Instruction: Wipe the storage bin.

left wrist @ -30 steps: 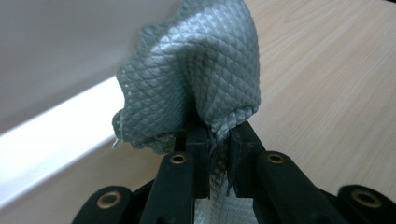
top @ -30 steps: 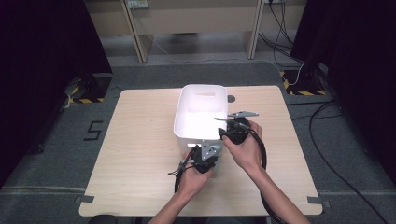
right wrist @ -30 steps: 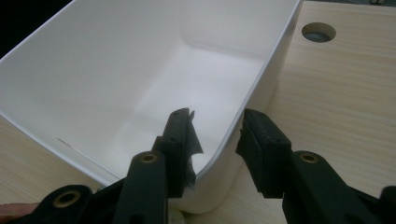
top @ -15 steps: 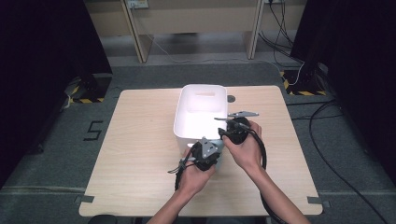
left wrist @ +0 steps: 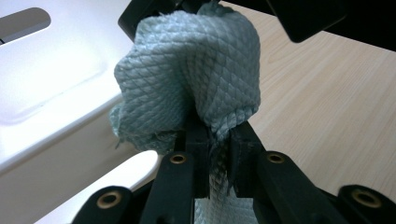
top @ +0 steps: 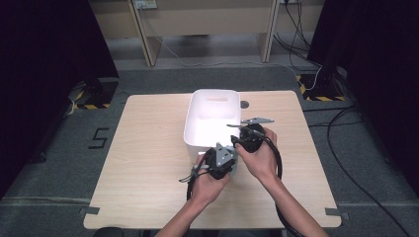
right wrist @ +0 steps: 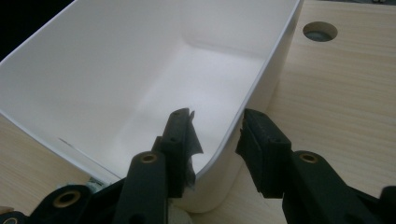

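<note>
— Where's the cloth (left wrist: 191, 79)?

— Pinched in the left gripper (left wrist: 215, 151), bunched up at the white bin's (top: 197, 129) near corner.

— And the right gripper (right wrist: 217, 140)?

— Jaws straddle the bin's wall; whether they press it, I can't quite tell. A table (top: 148, 163) hole (right wrist: 320, 31) lies beyond.

A single black numeral "5" (top: 99, 138) stands on the grey floor (top: 59, 182), just beside the left edge of the counter (top: 148, 163) in the high view. No other text, label or brand is readable in the gripper views.
</note>
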A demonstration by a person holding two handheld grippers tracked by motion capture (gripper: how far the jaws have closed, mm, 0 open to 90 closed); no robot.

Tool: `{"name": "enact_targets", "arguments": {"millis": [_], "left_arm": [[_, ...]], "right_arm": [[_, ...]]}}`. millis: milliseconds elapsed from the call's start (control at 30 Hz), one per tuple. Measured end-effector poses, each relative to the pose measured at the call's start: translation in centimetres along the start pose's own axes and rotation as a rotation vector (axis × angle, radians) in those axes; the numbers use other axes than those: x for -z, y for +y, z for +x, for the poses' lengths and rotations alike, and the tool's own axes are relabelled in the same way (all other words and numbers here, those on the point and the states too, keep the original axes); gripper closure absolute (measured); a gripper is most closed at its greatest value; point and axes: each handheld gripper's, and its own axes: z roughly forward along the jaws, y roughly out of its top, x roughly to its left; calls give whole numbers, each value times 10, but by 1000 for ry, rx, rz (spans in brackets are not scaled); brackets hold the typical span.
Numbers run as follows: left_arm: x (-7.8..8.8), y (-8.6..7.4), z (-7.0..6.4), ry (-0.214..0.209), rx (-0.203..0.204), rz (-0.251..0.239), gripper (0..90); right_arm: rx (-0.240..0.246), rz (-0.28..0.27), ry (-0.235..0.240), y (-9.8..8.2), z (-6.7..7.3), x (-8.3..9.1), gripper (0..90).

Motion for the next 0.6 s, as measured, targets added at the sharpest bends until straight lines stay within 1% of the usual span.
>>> {"name": "enact_targets", "arguments": {"millis": [133,300,367,400,433,600], "left_arm": [[-3,0,-2,-3,-4,-12,808],[-8,-3,-1,-10,-10,2,809],[-11,-5,-2,-10,-3,3,809],[-12,-6,-1,-11,-12,9,809],[-14,-8,-2,-10,-10,4,809],[-20,-14,-3,-5,-20,21,809]], "right_arm": [[1,1,1,0,0,0,632],[-3,1,4,0,-1,0,632],[-3,1,3,0,-1,0,632],[-2,1,3,0,-1,0,632],[-3,1,4,0,-1,0,631],[-4,3,6,0,-1,0,632]]}}
